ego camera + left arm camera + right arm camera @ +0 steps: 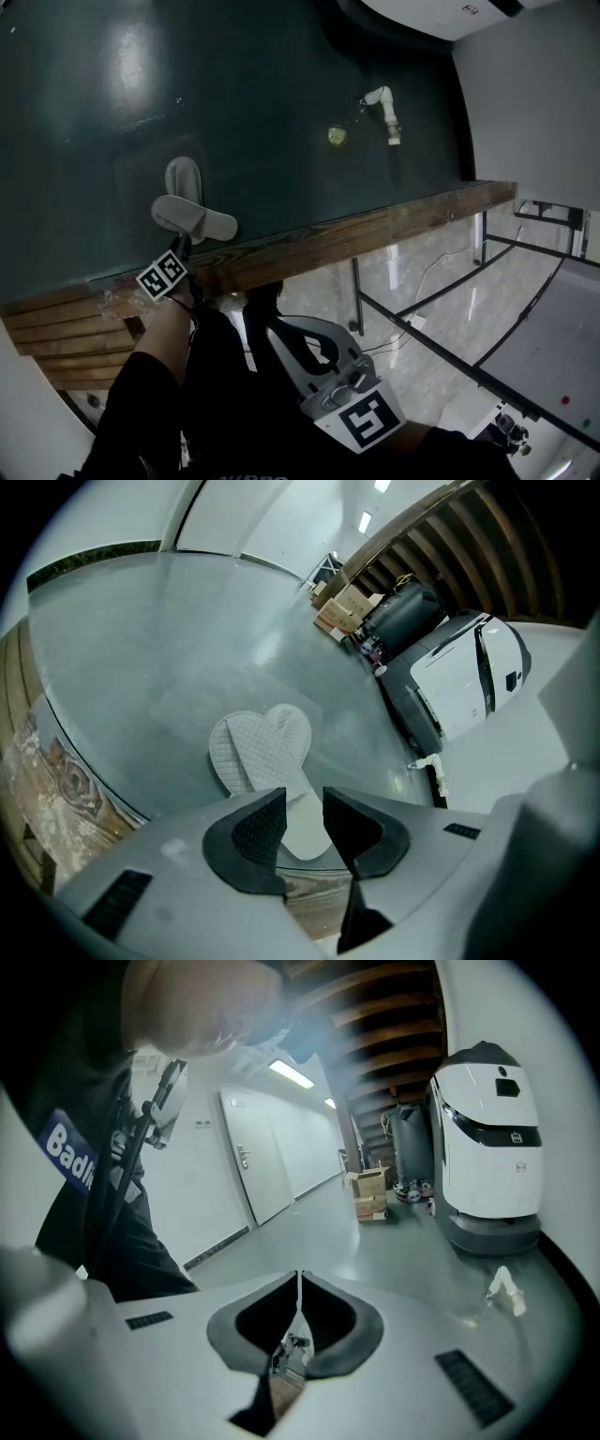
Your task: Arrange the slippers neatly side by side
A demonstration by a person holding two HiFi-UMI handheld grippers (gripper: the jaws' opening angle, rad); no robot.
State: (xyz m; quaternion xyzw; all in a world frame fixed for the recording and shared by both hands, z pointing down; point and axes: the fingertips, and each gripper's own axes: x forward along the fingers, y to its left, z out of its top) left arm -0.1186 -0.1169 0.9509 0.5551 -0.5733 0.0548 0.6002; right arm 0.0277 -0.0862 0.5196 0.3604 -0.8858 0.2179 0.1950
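Two white quilted slippers lie at the table's near left. One slipper points away from me, and the other slipper lies crosswise over its heel end. My left gripper hovers at the near end of the crosswise slipper. Its jaws stand a little apart, and the slipper's heel shows in the gap beyond them. My right gripper hangs low beside my body, off the table, with its jaws closed tip to tip on nothing.
The dark green tabletop has a worn wooden front edge. A white pipe piece and a small yellowish scrap lie at the far right. A white machine stands beyond. A metal frame crosses the floor.
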